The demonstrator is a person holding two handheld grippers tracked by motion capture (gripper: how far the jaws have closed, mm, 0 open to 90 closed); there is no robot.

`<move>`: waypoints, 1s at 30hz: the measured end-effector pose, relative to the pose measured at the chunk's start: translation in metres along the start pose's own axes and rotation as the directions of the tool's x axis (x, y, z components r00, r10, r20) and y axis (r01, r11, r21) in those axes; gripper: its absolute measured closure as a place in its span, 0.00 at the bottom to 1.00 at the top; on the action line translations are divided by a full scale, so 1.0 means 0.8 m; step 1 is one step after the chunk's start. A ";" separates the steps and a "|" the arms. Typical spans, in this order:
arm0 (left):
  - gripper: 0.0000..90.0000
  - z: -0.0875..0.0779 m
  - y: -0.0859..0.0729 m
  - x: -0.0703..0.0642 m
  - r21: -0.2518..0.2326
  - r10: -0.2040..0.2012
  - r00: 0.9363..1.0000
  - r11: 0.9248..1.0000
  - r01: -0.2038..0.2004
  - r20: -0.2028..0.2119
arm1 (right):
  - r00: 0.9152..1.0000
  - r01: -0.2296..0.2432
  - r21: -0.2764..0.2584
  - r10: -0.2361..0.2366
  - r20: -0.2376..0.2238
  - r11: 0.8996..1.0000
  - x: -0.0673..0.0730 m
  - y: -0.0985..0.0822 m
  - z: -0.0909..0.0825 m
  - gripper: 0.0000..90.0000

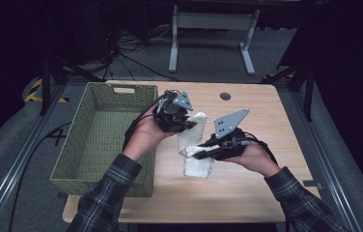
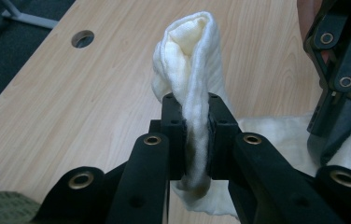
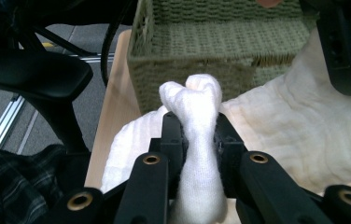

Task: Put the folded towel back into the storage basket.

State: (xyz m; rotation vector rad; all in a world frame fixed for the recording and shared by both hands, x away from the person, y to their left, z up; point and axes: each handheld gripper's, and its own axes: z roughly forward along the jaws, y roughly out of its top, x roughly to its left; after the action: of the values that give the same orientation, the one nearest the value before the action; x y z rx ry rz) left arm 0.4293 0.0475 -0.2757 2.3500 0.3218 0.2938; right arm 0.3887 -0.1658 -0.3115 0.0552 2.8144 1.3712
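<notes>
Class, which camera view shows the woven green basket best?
The high view: the woven green basket appears whole, beside the left gripper on the wooden table. The right gripper view shows its side wall beyond the white towel; the left gripper view catches one corner.

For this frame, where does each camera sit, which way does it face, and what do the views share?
High view: above the person's side, looking forward and down on the wooden table; both forearms, left tool, right tool.
Left gripper view: rides the left tool, faces across the table; jaws pinch the white towel.
Right gripper view: rides the right tool, faces the green wicker basket; plaid sleeve.
Shared: the towel, clamped by both tools.
</notes>
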 end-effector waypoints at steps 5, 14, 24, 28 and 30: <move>0.90 -0.018 -0.011 0.013 -0.025 0.001 1.000 1.000 -0.001 0.003 | 1.000 0.014 -0.003 -0.014 -0.010 1.000 -0.005 0.024 0.014 0.87; 0.90 -0.048 -0.034 0.030 -0.029 0.024 1.000 0.999 -0.025 -0.018 | 0.999 0.047 -0.007 -0.047 -0.020 0.999 -0.010 0.071 0.041 0.87; 0.90 -0.073 -0.070 0.047 -0.042 -0.012 0.999 0.999 0.010 -0.053 | 0.998 0.050 -0.017 -0.051 -0.045 0.999 -0.018 0.106 0.084 0.87; 0.90 -0.080 -0.089 0.052 -0.035 -0.032 0.997 0.999 0.030 -0.068 | 0.997 0.047 -0.019 -0.048 -0.054 0.999 -0.021 0.116 0.105 0.87; 0.90 -0.085 -0.100 0.054 -0.039 -0.041 0.996 0.999 0.038 -0.077 | 0.997 0.046 -0.021 -0.047 -0.059 0.999 -0.022 0.120 0.117 0.87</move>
State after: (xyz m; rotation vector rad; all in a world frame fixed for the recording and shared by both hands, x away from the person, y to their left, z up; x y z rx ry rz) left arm 0.4383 0.1605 -0.2785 2.2964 0.3961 0.3698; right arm 0.4109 -0.0337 -0.2934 -0.0521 2.8297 1.4135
